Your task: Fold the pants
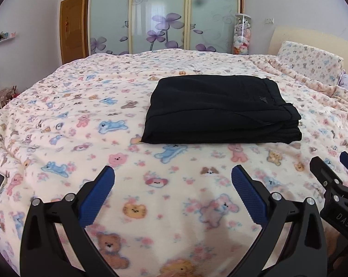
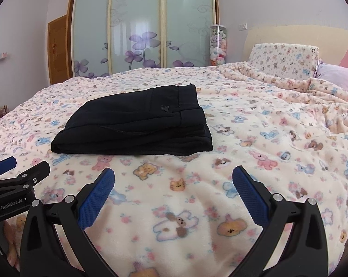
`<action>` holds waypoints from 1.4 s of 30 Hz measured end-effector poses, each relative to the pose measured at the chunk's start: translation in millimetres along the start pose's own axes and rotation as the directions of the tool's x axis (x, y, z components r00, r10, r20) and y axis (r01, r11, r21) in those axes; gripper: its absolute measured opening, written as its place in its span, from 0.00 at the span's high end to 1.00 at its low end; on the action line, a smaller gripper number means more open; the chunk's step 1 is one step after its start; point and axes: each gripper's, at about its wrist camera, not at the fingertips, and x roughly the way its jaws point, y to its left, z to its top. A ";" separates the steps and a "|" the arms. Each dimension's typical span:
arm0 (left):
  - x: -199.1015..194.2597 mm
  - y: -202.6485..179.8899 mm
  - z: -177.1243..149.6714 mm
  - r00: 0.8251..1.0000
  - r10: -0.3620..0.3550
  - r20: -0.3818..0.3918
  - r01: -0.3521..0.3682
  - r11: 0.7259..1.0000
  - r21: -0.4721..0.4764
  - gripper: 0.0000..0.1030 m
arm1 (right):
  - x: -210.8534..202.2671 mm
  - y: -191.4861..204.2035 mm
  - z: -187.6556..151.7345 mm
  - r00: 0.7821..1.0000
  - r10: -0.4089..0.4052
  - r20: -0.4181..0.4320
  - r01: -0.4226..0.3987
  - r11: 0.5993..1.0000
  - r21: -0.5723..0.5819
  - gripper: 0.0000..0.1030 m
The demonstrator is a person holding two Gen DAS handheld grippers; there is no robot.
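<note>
The black pants (image 1: 220, 110) lie folded into a thick rectangular stack on the bed, waistband to the right. They also show in the right wrist view (image 2: 137, 124). My left gripper (image 1: 173, 175) is open and empty, hovering over the blanket in front of the stack, apart from it. My right gripper (image 2: 173, 175) is open and empty too, in front of and to the right of the stack. The right gripper also shows in the left wrist view (image 1: 331, 161), and the left one in the right wrist view (image 2: 21, 164).
A bear-print fleece blanket (image 1: 81, 115) covers the bed. A matching pillow (image 2: 285, 60) and a rumpled blanket fold (image 2: 312, 92) lie at the right by the headboard. Sliding wardrobe doors (image 2: 141, 30) and a clear toy cylinder (image 2: 218, 46) stand behind the bed.
</note>
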 end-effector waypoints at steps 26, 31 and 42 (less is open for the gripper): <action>5.7 -4.4 -2.5 1.000 -0.001 -0.020 0.001 1.000 0.025 0.02 | 6.1 -0.9 -1.0 1.000 0.004 -0.020 -0.004 1.000 0.007 0.01; 5.6 -4.1 -2.4 1.000 -0.003 -0.020 0.003 1.000 0.026 0.02 | 8.0 -0.9 -3.0 1.000 0.005 -0.026 -0.005 1.000 0.007 0.01; 5.4 -4.8 -2.6 1.000 -0.003 -0.021 0.004 1.000 0.025 0.02 | 9.5 -0.7 -3.9 1.000 0.007 -0.031 -0.007 1.000 0.005 0.01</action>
